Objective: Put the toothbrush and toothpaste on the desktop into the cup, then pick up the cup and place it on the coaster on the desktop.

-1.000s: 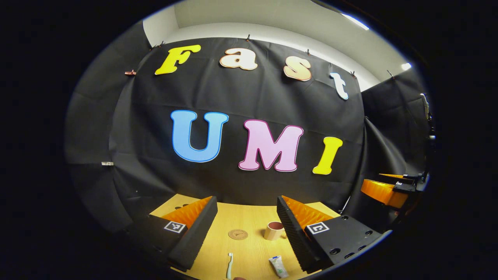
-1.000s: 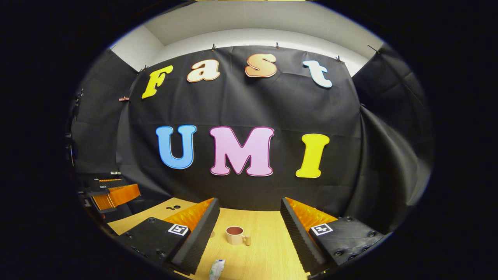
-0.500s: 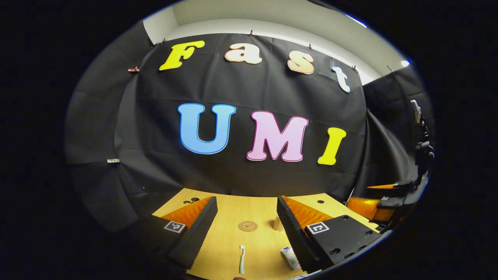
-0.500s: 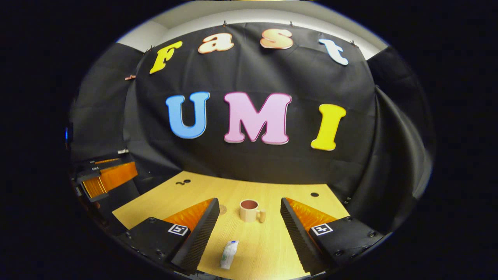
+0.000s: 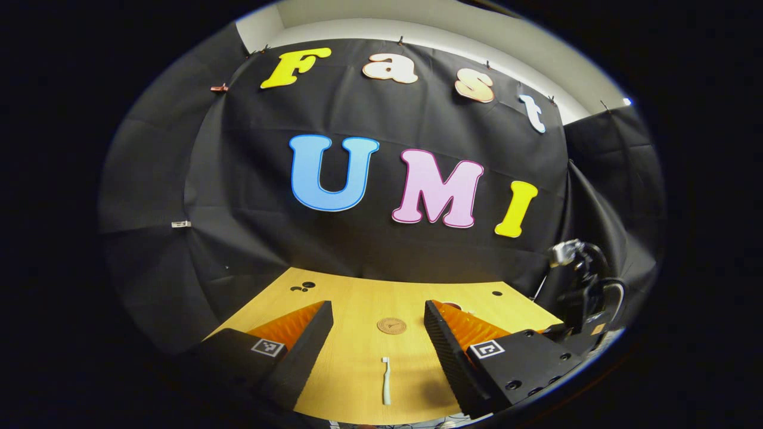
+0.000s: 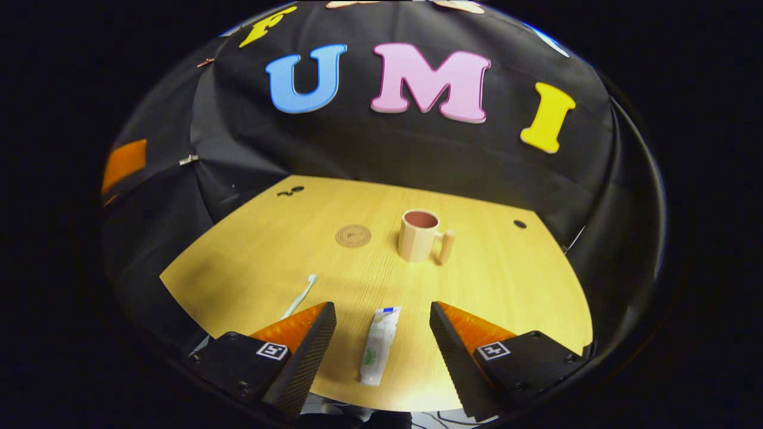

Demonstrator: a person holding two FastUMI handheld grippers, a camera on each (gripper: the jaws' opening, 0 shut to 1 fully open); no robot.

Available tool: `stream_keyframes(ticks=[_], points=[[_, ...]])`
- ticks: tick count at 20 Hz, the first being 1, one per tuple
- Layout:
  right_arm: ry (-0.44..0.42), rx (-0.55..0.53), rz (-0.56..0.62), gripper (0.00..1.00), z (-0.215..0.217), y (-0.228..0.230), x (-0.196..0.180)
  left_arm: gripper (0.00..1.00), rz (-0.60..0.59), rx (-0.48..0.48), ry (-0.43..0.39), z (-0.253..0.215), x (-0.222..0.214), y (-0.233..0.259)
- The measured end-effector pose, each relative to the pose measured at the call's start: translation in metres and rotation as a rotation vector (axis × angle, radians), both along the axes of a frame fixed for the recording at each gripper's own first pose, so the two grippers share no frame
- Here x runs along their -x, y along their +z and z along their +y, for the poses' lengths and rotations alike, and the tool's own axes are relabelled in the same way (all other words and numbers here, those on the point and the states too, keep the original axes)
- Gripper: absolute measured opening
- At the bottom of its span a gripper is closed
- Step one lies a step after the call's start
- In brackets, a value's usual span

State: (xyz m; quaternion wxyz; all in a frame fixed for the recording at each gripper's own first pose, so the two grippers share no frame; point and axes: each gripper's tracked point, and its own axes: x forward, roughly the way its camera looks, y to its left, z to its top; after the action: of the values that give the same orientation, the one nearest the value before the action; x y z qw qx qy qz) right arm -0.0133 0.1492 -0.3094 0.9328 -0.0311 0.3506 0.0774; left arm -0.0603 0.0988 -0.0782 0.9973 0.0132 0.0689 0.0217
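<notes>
A white toothbrush [image 5: 386, 380] lies on the wooden desktop [image 5: 357, 304], lengthwise between the spread fingers of my open left gripper [image 5: 377, 333]; a round brown coaster [image 5: 391, 326] sits beyond it. In the right gripper view, a white toothpaste tube [image 6: 378, 344] lies between the fingers of my open right gripper [image 6: 381, 333], which hangs above the desk's near edge. Farther off stands a beige cup [image 6: 420, 235] with its handle to the right, the coaster [image 6: 353, 235] to its left, and the toothbrush [image 6: 301, 295] near my left finger.
The desktop [image 6: 506, 286] has small dark holes near its far corners. Black cloth closes the booth behind and at both sides. The other gripper's dark body with cables [image 5: 581, 298] shows at the right of the left gripper view.
Both views have tipped down and show more desk. The right gripper rose and drew nearer the toothpaste, now between its fingers. In the left gripper view the toothpaste and cup slid behind the right finger.
</notes>
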Motion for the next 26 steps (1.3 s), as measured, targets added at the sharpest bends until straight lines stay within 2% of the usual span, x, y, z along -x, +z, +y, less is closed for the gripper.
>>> stream_keyframes(ticks=[5,9,14,20,22,23,26], points=[[-0.021,0.042,0.146,0.98,0.002,-0.071,-0.002,0.97,0.018,-0.011,0.019,0.024,0.004,-0.007],[-0.010,0.098,0.225,0.98,0.005,-0.104,-0.011,0.97,0.030,0.015,0.042,0.038,0.005,-0.014],[-0.041,0.141,0.281,0.94,-0.002,-0.122,-0.020,0.97,0.042,0.026,0.069,0.048,0.007,-0.020],[-0.074,0.127,0.325,0.83,-0.008,-0.131,-0.026,0.97,0.050,0.057,0.103,0.055,0.006,-0.024],[-0.087,0.118,0.343,0.69,-0.008,-0.131,-0.025,0.97,0.053,0.060,0.112,0.056,0.005,-0.026],[-0.086,0.116,0.350,0.53,-0.008,-0.134,-0.026,0.97,0.054,0.062,0.115,0.057,0.004,-0.026],[-0.090,0.166,0.363,0.44,-0.019,-0.131,-0.025,0.97,0.057,0.066,0.120,0.055,0.003,-0.027]])
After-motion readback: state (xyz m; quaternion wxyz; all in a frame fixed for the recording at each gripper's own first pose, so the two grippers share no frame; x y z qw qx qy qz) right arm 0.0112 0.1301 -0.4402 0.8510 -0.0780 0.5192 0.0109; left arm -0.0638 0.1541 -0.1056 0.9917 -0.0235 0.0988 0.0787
